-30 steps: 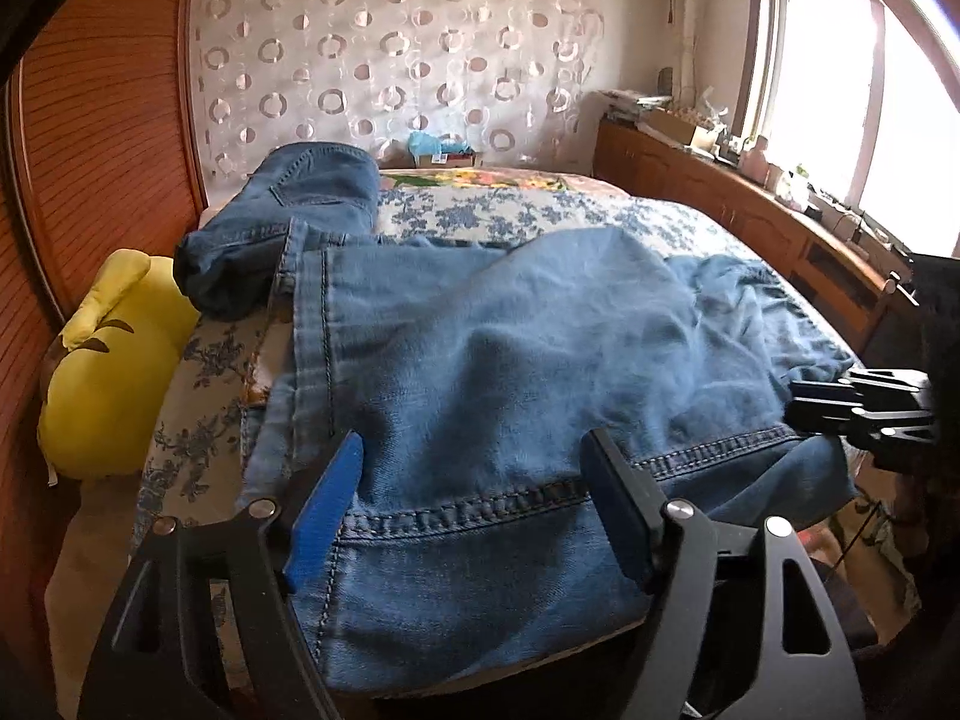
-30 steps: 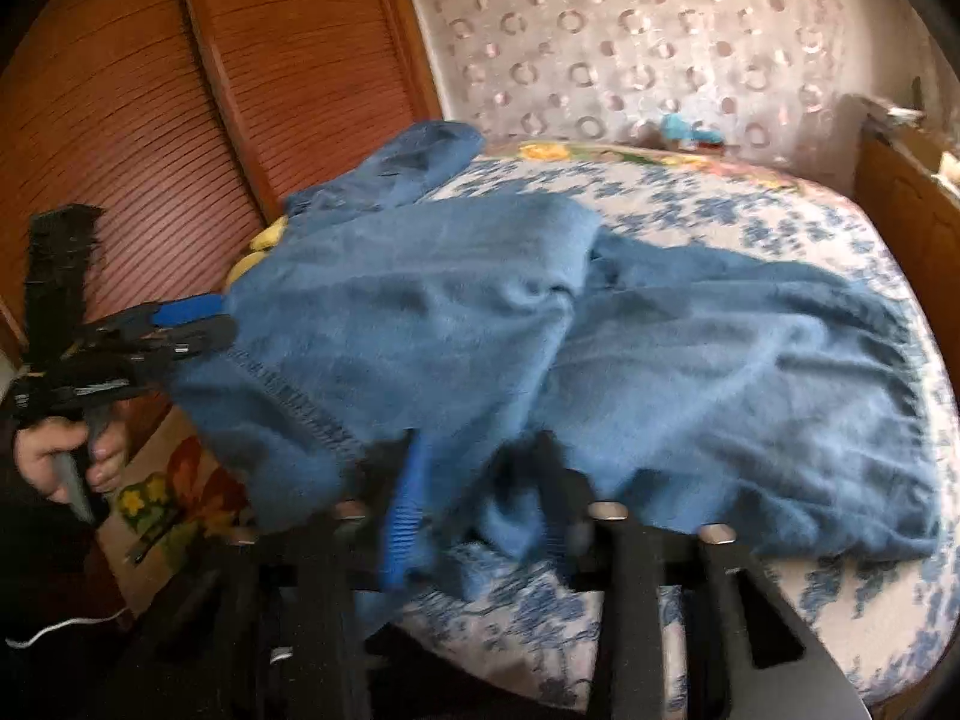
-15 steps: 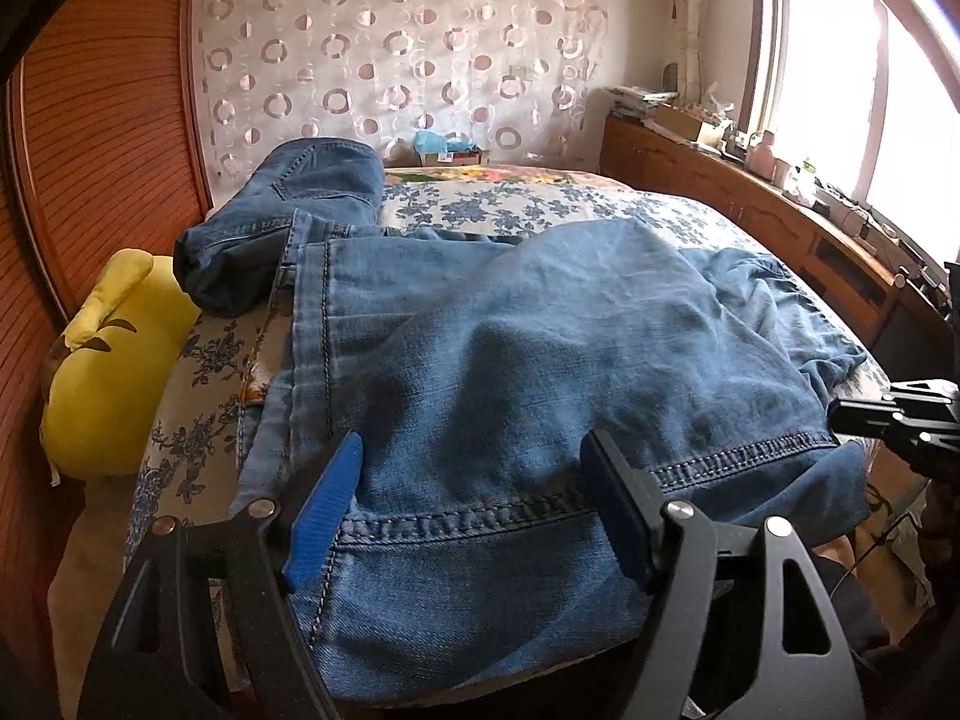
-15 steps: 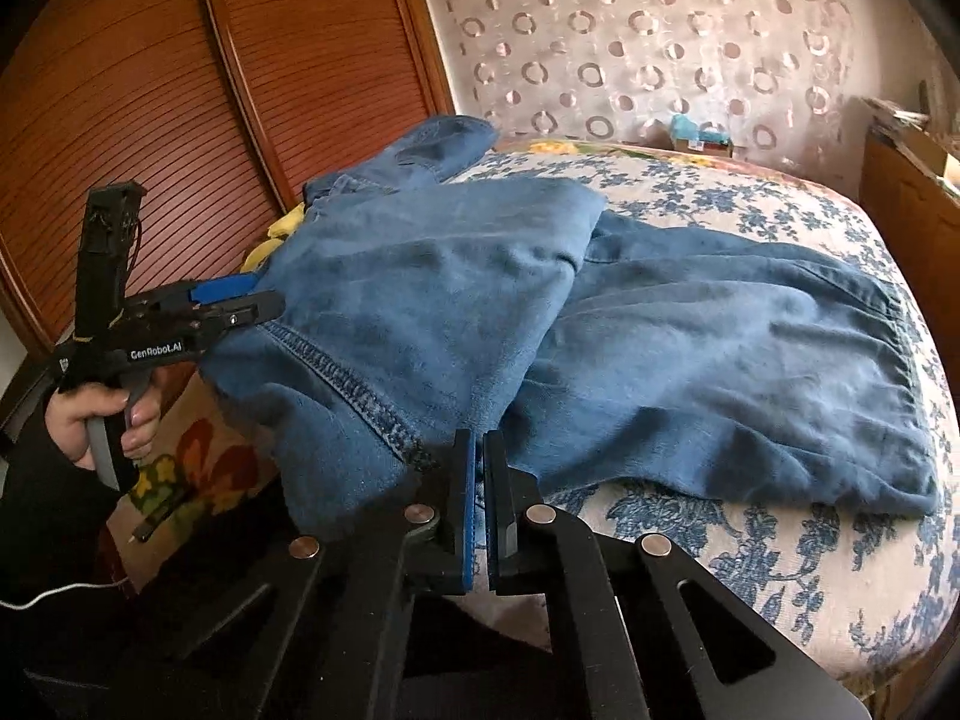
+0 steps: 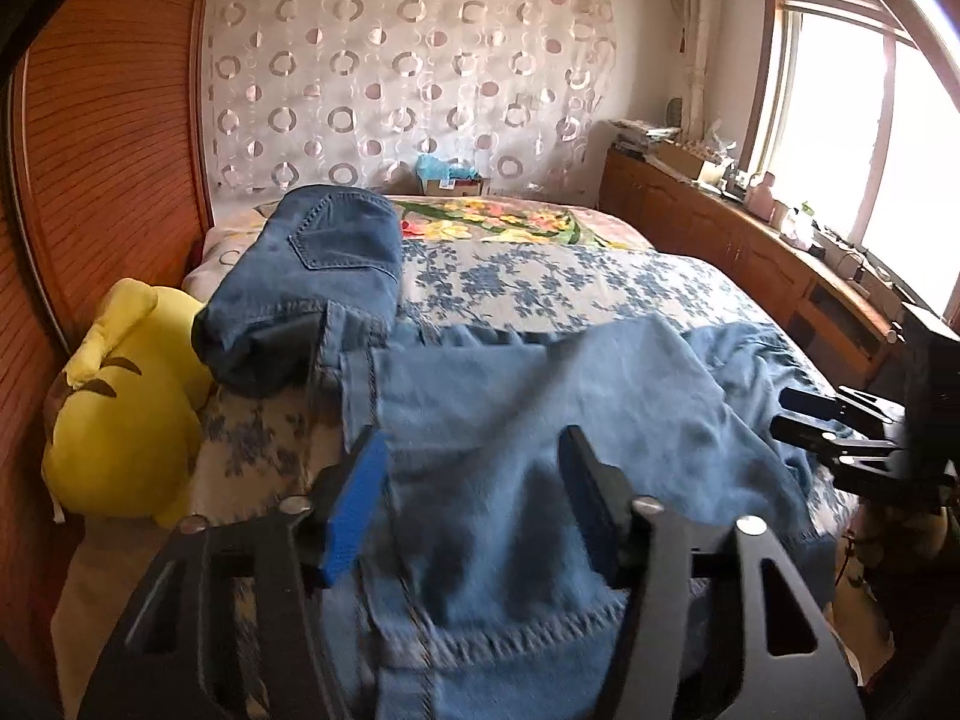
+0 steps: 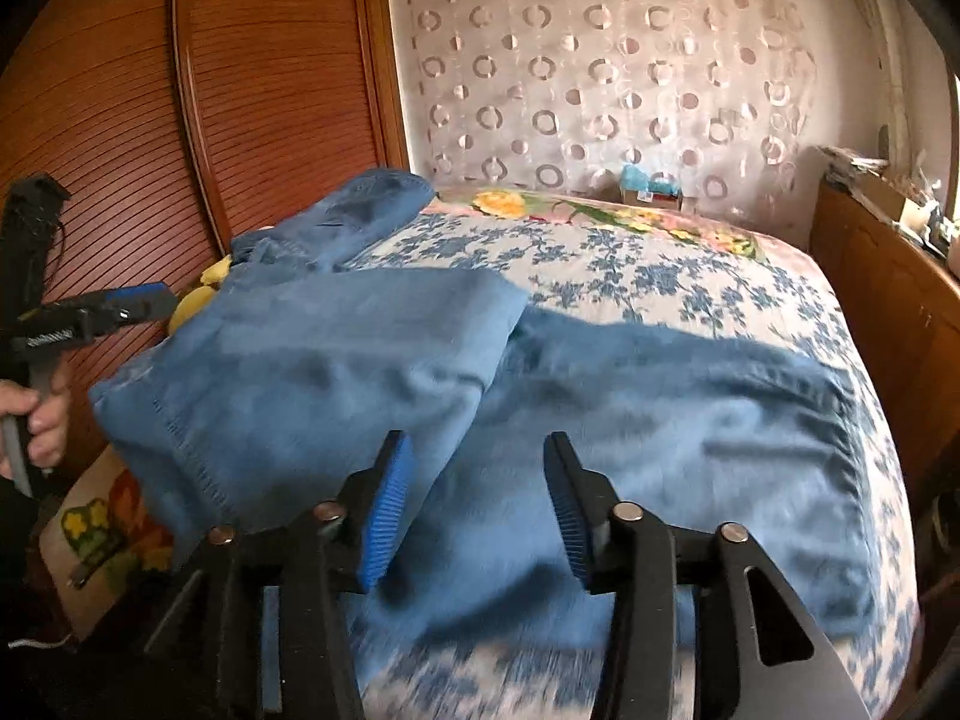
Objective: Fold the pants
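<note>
Wood-slat panelling (image 5: pixel 114 138) fills the left side of both views; beside it a yellow plush toy (image 5: pixel 120 414) leans at the bed's edge; next comes a folded pair of dark jeans (image 5: pixel 318 276) on the flowered bed cover (image 5: pixel 540 282). The light blue pants (image 5: pixel 540 420) lie across the near part of the bed, one portion folded over the rest, the stitched hem hanging over the near edge. The left gripper (image 5: pixel 474 498) has its jaws about half apart, having just been closing; denim is seen between the blue pads, but whether they press on it cannot be told through the blur. In the right wrist view a hand (image 6: pixel 36 420) holds that gripper at the far left. The right gripper (image 6: pixel 480 498) stands over the pants with jaws parted, having just been opening; no pad touches the cloth. Farther right run low wooden cabinets (image 5: pixel 720 240) under a bright window (image 5: pixel 870 120).
</note>
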